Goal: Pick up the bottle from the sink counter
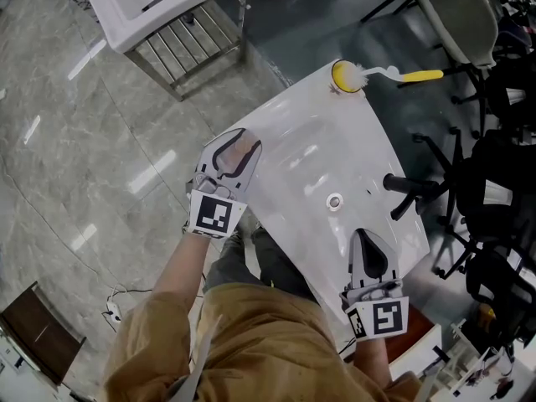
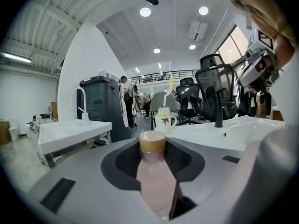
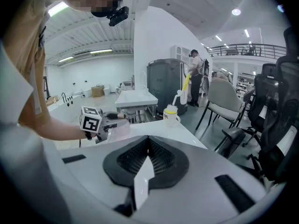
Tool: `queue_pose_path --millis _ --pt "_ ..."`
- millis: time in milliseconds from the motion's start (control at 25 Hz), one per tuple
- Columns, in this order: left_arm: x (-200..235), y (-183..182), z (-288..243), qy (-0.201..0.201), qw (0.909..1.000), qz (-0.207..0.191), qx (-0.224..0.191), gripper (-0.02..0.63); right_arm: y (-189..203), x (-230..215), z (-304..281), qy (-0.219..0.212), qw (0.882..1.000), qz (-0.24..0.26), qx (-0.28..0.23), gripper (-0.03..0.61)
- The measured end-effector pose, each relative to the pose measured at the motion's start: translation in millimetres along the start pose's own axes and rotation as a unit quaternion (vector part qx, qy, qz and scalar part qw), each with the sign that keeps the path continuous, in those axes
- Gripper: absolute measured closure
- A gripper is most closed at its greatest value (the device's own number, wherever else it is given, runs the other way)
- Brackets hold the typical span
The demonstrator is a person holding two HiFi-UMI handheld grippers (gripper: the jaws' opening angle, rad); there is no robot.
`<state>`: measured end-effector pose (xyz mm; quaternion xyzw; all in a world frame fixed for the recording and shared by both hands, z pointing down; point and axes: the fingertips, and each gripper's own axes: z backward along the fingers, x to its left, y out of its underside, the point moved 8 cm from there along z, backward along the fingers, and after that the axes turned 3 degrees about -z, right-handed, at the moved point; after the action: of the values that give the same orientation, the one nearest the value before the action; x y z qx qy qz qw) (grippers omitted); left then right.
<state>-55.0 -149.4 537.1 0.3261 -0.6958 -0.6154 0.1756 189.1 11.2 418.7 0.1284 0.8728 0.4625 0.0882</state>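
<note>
A pale pink bottle (image 2: 154,178) with a tan cap stands between the jaws of my left gripper (image 2: 153,148), and the pads press on its sides. From the head view, that left gripper (image 1: 239,143) and the bottle (image 1: 243,151) are at the left edge of the white sink counter (image 1: 293,141). My right gripper (image 1: 365,239) hovers over the counter's near right part with its jaws together and nothing in them. In the right gripper view, the right gripper (image 3: 148,147) looks across the counter (image 3: 180,133) at the left gripper (image 3: 106,123) and bottle (image 3: 119,130).
A black faucet (image 1: 410,187) rises at the basin's right, with the drain (image 1: 334,201) beside it. A white mug holding a yellow-handled brush (image 1: 347,75) sits on the far corner. A second sink on a metal stand (image 1: 159,7) and black office chairs (image 1: 494,182) surround the counter.
</note>
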Motion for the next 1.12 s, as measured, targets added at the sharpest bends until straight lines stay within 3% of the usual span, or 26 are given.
queue_pose_path --millis 480,760,1120 --pt "0 -3 2 -0.005 1.0000 -0.002 -0.006 0.477 3 3 -4 -0.005 1.000 0.003 0.005 0.574" --pt "2 -2 0 0.020 0.9998 0.004 -0.002 0.482 3 2 -4 -0.004 1.000 0.003 0.005 0.574" --pt "-1 -14 1 0.022 0.9997 0.002 -0.004 0.482 3 -2 -5 -0.007 1.000 0.002 0.002 0.574"
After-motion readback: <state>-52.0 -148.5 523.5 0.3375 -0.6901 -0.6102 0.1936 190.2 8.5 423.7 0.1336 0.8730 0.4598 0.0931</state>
